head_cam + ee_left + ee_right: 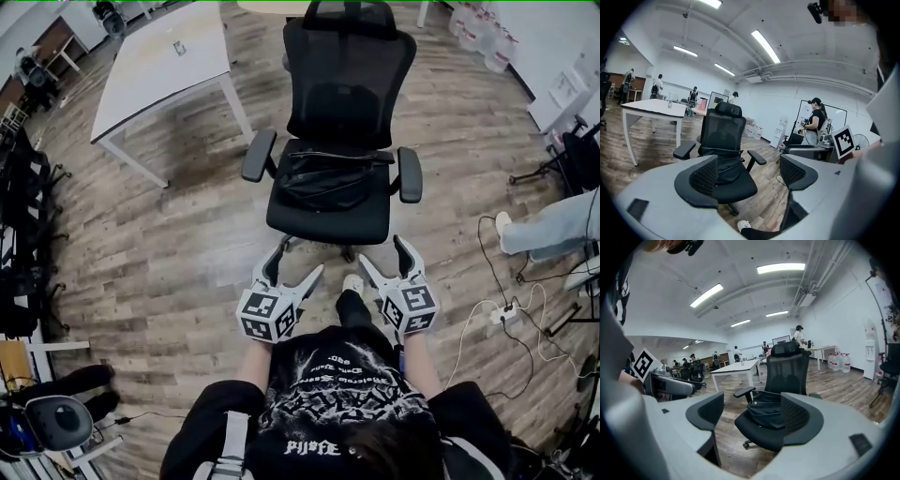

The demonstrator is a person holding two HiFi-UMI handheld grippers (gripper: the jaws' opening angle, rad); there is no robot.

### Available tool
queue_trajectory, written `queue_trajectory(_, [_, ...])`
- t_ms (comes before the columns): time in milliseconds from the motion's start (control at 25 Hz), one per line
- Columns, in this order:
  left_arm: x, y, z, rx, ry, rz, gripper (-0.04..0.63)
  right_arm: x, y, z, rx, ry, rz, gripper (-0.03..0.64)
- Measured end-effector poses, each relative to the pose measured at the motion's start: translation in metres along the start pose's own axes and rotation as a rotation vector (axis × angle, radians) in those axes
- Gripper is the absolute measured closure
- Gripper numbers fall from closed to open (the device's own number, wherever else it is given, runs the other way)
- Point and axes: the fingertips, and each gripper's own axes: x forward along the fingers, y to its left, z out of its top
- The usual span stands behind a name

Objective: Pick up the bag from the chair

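A black bag (326,178) lies on the seat of a black mesh office chair (349,75), leaning toward the backrest. The bag (765,409) also shows in the right gripper view, and in the left gripper view the bag (727,166) sits partly behind a jaw. My left gripper (292,265) and right gripper (383,260) hover low in front of the chair, a short way from the seat's front edge. Both stand open with nothing between their jaws.
A white table (164,66) stands at the back left of the chair. Cables and a power strip (511,314) lie on the wooden floor at right, near a person's leg (548,230). Water jugs (483,28) line the far right wall. Equipment racks (23,234) fill the left edge.
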Motion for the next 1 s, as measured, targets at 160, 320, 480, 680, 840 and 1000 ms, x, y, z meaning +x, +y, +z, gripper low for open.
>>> queue_trajectory(160, [0.052, 0.01, 0.023, -0.012, 0.005, 0.03, 0.175, 0.039, -0.035, 0.021, -0.021, 0.009, 0.069, 0.241])
queue_trajectory(320, [0.1, 0.012, 0.044, -0.056, -0.006, 0.043, 0.175, 0.069, -0.068, 0.039, -0.044, 0.023, 0.13, 0.241])
queue_trajectory(480, [0.145, 0.01, 0.058, -0.051, -0.002, 0.063, 0.175, 0.093, -0.108, 0.051, -0.052, 0.04, 0.162, 0.241])
queue_trajectory(680, [0.179, 0.018, 0.067, -0.07, 0.012, 0.091, 0.175, 0.12, -0.135, 0.058, -0.052, 0.073, 0.209, 0.241])
queue_trajectory(840, [0.192, 0.024, 0.066, -0.079, 0.031, 0.097, 0.175, 0.133, -0.144, 0.059, -0.05, 0.083, 0.216, 0.241])
queue_trajectory(1000, [0.197, 0.033, 0.064, -0.089, 0.044, 0.101, 0.175, 0.141, -0.144, 0.057, -0.039, 0.097, 0.213, 0.241])
